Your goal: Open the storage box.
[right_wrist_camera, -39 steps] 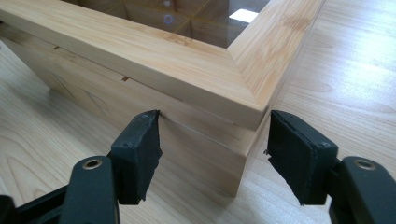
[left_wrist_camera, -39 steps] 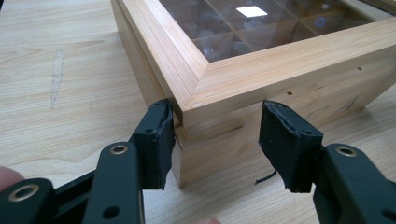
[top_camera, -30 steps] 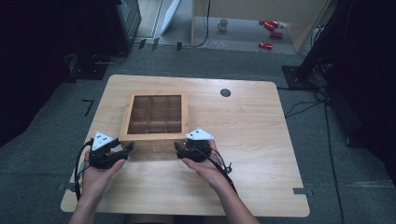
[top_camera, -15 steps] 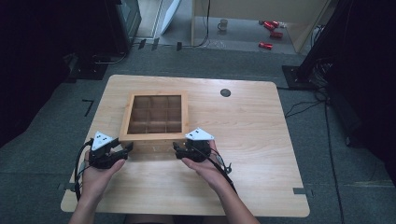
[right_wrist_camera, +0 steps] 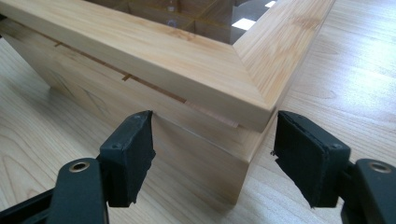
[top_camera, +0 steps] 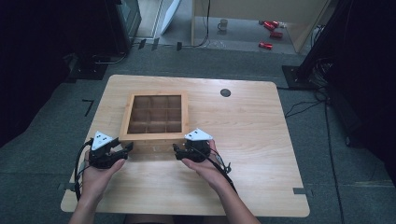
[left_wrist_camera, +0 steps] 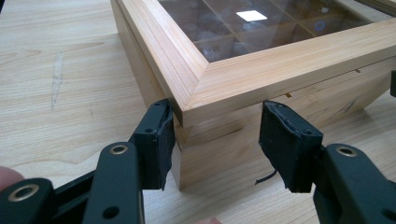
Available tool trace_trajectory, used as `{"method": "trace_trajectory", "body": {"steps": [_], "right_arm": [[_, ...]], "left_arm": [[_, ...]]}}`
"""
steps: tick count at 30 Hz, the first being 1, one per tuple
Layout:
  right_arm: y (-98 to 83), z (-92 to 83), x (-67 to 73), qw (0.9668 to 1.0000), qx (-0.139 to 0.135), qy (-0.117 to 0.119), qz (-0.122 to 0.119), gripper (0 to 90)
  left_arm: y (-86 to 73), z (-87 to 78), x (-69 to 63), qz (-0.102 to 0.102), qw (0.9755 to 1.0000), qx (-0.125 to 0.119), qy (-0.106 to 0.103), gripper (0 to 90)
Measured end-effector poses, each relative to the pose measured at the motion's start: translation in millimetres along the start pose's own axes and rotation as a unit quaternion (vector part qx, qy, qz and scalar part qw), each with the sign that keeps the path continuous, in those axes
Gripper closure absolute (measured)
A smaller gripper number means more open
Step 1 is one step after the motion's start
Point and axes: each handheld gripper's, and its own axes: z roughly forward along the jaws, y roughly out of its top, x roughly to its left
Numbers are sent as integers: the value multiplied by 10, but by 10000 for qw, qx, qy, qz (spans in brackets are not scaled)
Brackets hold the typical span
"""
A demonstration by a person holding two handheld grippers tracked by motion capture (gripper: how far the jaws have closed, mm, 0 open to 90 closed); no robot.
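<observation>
A shallow wooden box (top_camera: pixel 158 94) with a glass lid over nine compartments sat flat on the table (top_camera: pixel 252 140), toward 10 o'clock from the table's middle, with its lid down.

The left claw (top_camera: pixel 127 147) was at the box's 7 o'clock corner. In the left gripper view it straddled that corner: one pad (left_wrist_camera: pixel 161 140) lay against the side wall just under the lid's edge, and the other stood close before the front wall. Whether that claw was truly clenched on the corner or only resting there could not be told.

The right claw (top_camera: pixel 176 150) was at the 5 o'clock corner. Its jaws had just been opening, with the corner between them in the right gripper view. The outer pad (right_wrist_camera: pixel 303 154) stood clear of the wood, so this claw was released.

The step in hand looked like taking hold of the box at its two near corners, with the right side being re-set.

The next move probably called for the right claw to line up with the seam under the lid, or with the wall below it, to match the left. It would then need to close squarely, so that both sides could rise or slide together without the box twisting.
</observation>
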Motion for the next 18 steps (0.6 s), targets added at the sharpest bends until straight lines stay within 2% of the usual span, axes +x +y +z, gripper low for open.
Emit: {"method": "trace_trajectory", "body": {"steps": [12,18], "right_arm": [[-27,8,-3,10000,-10,-4,-19,305],[-15,-9,-7,10000,-57,25,51,316]], "left_arm": [[6,-4,2,-31,10000,-26,-22,466],[9,-6,6,-47,10000,-28,-38,468]]}}
